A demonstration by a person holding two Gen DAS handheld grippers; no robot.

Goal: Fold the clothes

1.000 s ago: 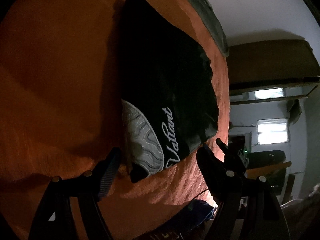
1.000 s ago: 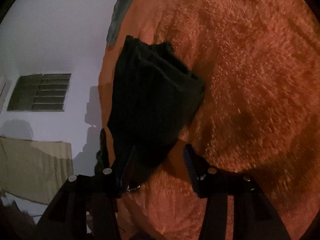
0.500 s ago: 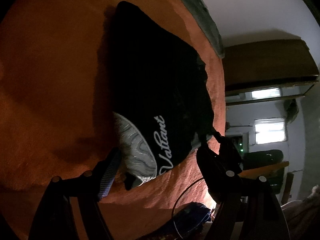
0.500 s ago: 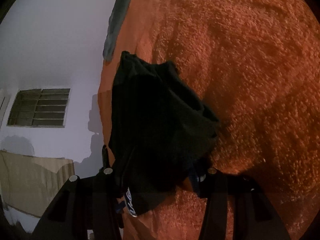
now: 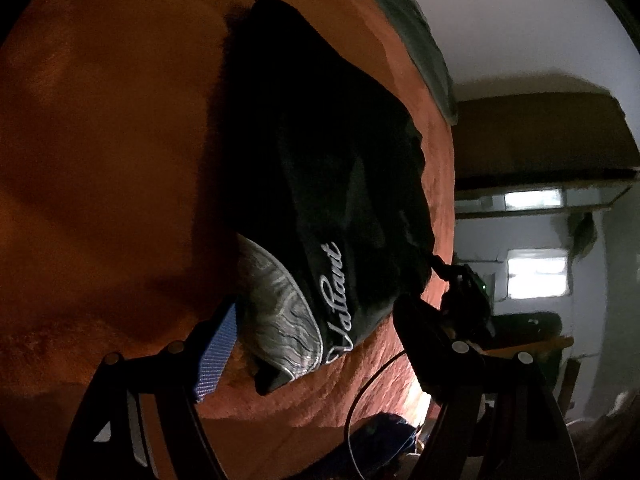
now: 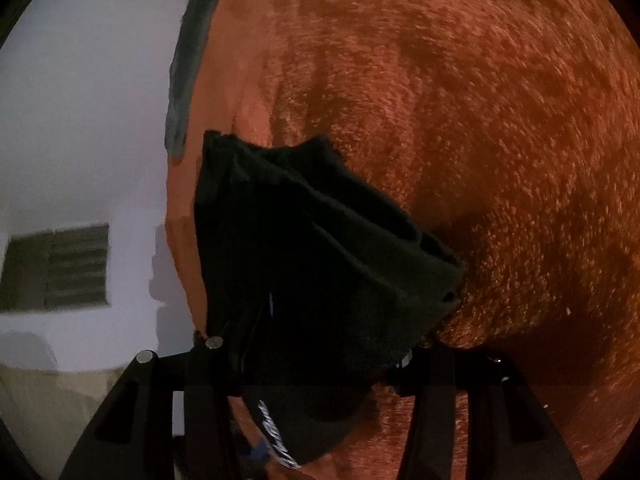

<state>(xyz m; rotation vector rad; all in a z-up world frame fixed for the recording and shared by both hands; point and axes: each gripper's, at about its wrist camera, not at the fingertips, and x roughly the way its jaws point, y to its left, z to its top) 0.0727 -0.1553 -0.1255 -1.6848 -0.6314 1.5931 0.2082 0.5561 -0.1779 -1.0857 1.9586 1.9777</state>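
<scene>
Left claw (image 5: pixel 316 332) wide — black garment (image 5: pixel 320 168), orange blanket (image 5: pixel 100 140)

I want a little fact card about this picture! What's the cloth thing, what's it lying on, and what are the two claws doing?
Thing: black garment, folded, with white script lettering and a grey wavy patch
Lies on: fuzzy orange blanket
Left claw: open wide, the near end of the garment between its fingers, pads not pressing
Right claw: half open around the garment's near edge; grip too dark to tell
Background: white wall with a slatted window
Light: dim
</scene>
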